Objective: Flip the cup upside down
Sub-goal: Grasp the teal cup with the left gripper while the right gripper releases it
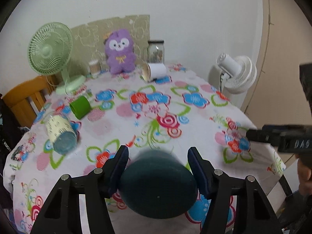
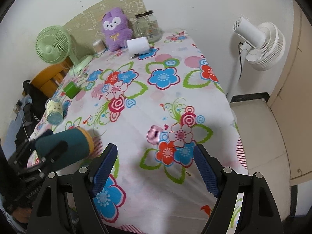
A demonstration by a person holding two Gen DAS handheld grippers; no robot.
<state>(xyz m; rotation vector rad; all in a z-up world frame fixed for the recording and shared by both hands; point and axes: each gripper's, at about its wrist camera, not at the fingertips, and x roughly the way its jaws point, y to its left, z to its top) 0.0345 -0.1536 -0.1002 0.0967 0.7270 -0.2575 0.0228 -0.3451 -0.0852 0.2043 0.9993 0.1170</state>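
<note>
The left claw [image 1: 158, 175] is clenched on the dark teal cup [image 1: 159, 185], held on its side above the worktop [image 2: 175, 68] at about 8 o'clock in the right view, yellow rim [image 2: 88, 139] pointing away. The right claw [image 2: 156, 167] is released, holding nothing. Judged roughly halfway: the cup is lifted and tipped, inversion and setting down remain

Left hand-held gripper [image 1: 158, 159] clamps dark teal cup [image 1: 159, 185] w/ base toward camera.
</note>
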